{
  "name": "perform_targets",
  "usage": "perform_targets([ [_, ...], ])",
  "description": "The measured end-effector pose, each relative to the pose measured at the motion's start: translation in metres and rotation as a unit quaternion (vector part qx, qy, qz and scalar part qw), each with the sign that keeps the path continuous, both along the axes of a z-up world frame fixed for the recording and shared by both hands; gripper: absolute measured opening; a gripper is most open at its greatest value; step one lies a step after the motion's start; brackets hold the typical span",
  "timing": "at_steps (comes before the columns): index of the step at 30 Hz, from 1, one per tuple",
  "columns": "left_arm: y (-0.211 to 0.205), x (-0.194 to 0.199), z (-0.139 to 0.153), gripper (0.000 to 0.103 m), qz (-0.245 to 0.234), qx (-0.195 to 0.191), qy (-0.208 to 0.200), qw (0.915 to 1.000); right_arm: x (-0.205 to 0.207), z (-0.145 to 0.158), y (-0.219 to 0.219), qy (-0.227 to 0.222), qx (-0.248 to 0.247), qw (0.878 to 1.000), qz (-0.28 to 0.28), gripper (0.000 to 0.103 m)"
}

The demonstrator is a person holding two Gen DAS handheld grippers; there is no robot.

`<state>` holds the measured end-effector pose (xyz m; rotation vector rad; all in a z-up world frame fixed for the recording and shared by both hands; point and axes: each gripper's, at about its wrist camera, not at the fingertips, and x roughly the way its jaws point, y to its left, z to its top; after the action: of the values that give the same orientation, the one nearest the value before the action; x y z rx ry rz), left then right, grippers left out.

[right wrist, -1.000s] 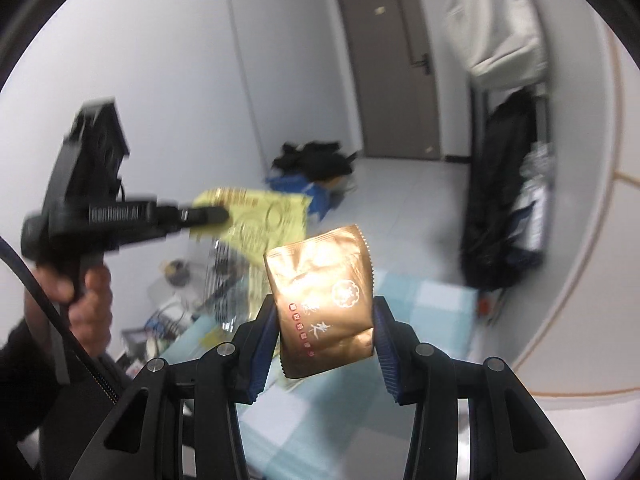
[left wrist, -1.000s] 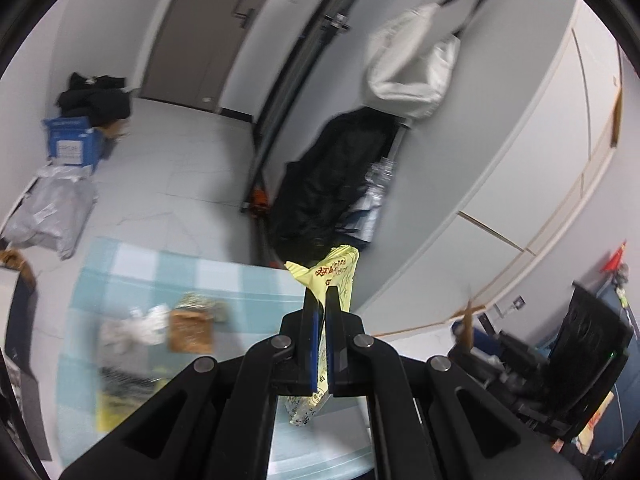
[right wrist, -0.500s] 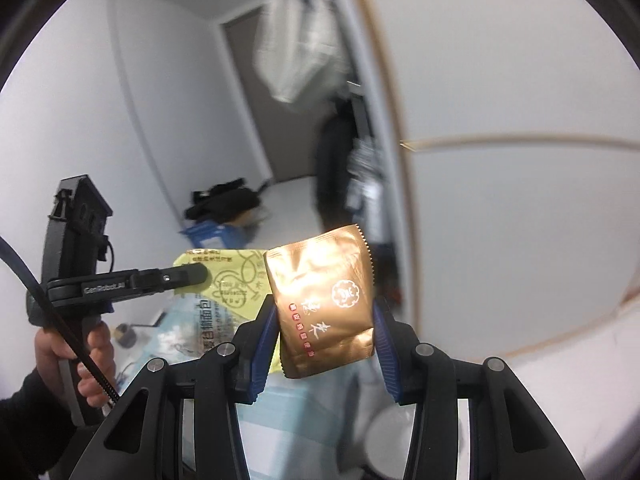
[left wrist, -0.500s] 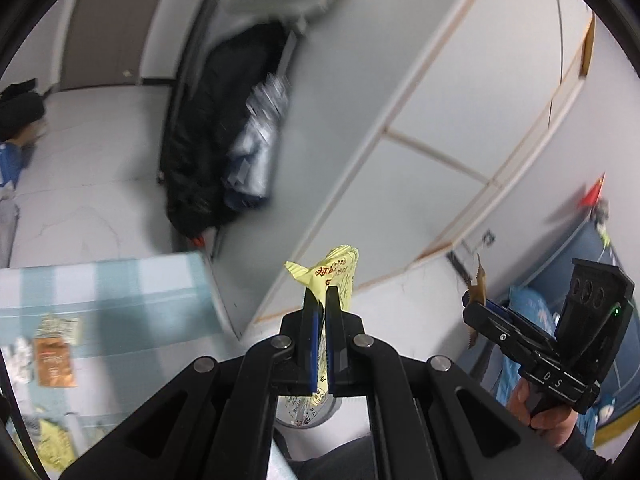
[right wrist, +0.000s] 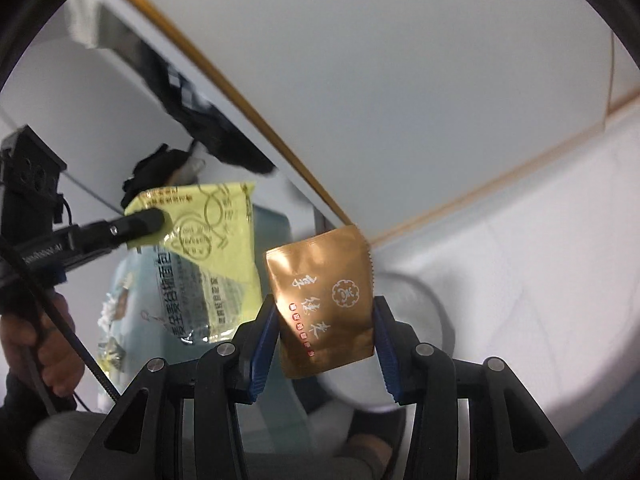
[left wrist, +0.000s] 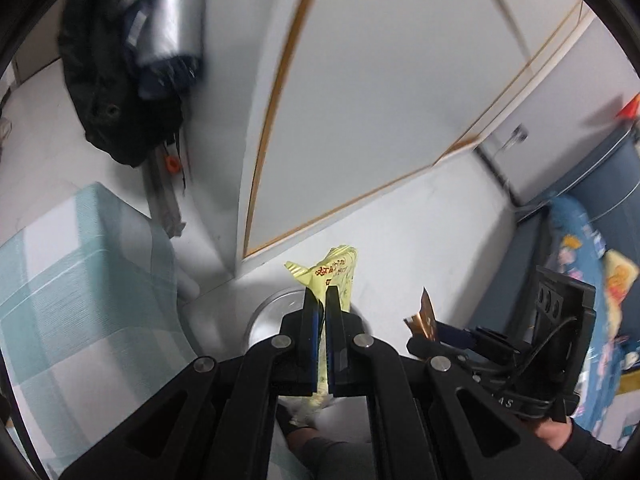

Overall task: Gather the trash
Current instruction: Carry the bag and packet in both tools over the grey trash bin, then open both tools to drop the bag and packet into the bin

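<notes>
The left gripper [left wrist: 320, 312] is clamped tight on a yellow wrapper [left wrist: 334, 276], its two jaws pressed almost together with the thin film sticking up past the tips and a crumpled end hanging below them. The right gripper [right wrist: 324, 332] is clamped on a gold pouch [right wrist: 326, 304]; its blue pads stand partway apart, one pressing each side edge of the pouch, which stands upright between them with its printed face to the camera.

Neither grip has changed since a second ago; each wrapper sits in its jaws just as before. What has changed is everything behind them. A second ago the left view looked out over the floor, the door and the checked tablecloth [left wrist: 80, 288] with more trash on it; now that cloth has slid off to the left of the claw, and a round white bin [left wrist: 272, 312] (only its rim shows) lies directly beyond and beneath the jaws. The right gripper [left wrist: 430, 326], which was far off to the right, is now just beside the left one.

In the right view the door and far room have given way to a white cabinet panel, and the white bin [right wrist: 420, 312] has come in behind and just right of the pouch. The left gripper [right wrist: 152, 220] with its yellow wrapper [right wrist: 212, 220] is up and to the left.
</notes>
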<state>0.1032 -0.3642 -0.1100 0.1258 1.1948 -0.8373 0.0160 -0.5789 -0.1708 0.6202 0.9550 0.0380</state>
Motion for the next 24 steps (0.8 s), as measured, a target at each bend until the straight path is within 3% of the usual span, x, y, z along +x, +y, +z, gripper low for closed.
perform_targets([
  [10,-0.030,0.014,-0.077,0.000,0.000,0.080,0.076,0.9939,0.000,-0.104,-0.016,0.081,0.106,0.991,-0.033,0.045],
  [18,-0.058,0.012,-0.101,0.000,-0.010,0.117,0.116,0.9863,0.011,-0.144,-0.006,0.124,0.121,0.984,-0.040,0.050],
  [22,-0.061,0.010,-0.109,0.003,-0.015,0.143,0.126,0.9816,0.015,-0.153,-0.006,0.139,0.119,0.982,-0.050,0.066],
  [24,-0.061,0.010,-0.109,0.006,-0.016,0.143,0.133,0.9807,0.018,-0.156,-0.008,0.144,0.120,0.981,-0.047,0.069],
])
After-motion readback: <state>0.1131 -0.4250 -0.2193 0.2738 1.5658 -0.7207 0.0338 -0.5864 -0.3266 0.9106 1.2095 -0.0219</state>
